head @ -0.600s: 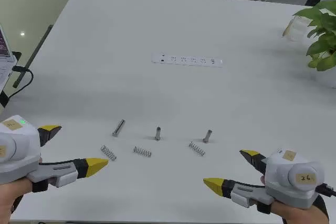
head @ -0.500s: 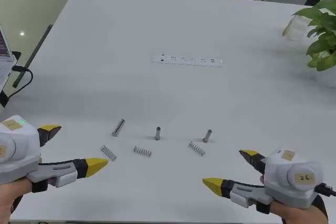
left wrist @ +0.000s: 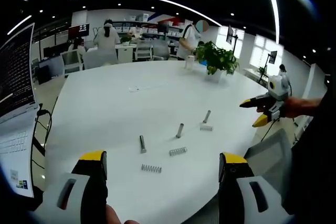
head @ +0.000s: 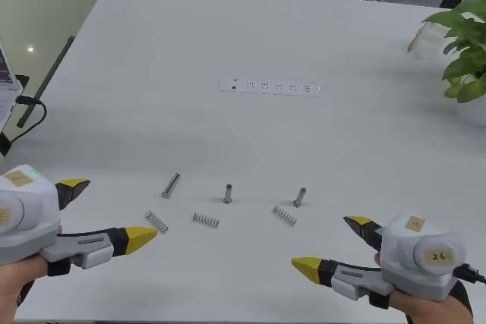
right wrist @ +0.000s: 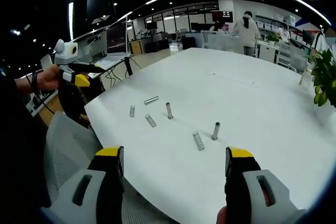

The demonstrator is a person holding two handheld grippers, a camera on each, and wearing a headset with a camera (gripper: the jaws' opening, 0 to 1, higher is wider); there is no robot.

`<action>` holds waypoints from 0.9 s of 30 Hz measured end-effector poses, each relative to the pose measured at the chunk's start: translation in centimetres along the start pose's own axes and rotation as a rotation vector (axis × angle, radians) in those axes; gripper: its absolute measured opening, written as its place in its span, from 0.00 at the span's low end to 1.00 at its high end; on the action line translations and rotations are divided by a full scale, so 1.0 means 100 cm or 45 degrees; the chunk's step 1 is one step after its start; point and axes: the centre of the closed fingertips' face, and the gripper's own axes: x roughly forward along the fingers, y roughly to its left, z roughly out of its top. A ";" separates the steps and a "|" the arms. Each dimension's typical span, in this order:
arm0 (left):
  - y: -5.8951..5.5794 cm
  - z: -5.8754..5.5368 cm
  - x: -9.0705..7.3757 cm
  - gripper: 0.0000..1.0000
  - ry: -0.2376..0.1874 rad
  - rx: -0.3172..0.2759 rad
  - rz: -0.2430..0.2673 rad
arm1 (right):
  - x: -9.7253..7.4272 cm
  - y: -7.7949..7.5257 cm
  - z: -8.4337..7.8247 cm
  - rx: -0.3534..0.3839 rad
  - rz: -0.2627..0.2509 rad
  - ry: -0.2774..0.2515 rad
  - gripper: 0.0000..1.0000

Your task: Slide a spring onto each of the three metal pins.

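One table [head: 228, 36]: white, parts lying toward its 6 o'clock edge.
Left gripper [head: 118, 209]: jaws wide, holding nothing, 8 o'clock of parts.
Right gripper [head: 323, 243]: jaws wide, holding nothing, 4 o'clock.
Pins: left pin [head: 171, 185] lying; middle pin [head: 228, 193], right pin [head: 300, 197] upright.
Springs [head: 205, 220]: three, flat, each near 7 o'clock of a pin.

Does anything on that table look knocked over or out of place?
Yes, one thing. The left pin lies flat on the table, while the middle pin and the right pin stand upright. The three springs lie loose in front of them, none on a pin yet.
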 end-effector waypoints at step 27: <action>-0.002 -0.005 -0.007 0.85 0.002 -0.009 0.005 | -0.001 0.006 -0.004 -0.015 0.025 0.024 0.77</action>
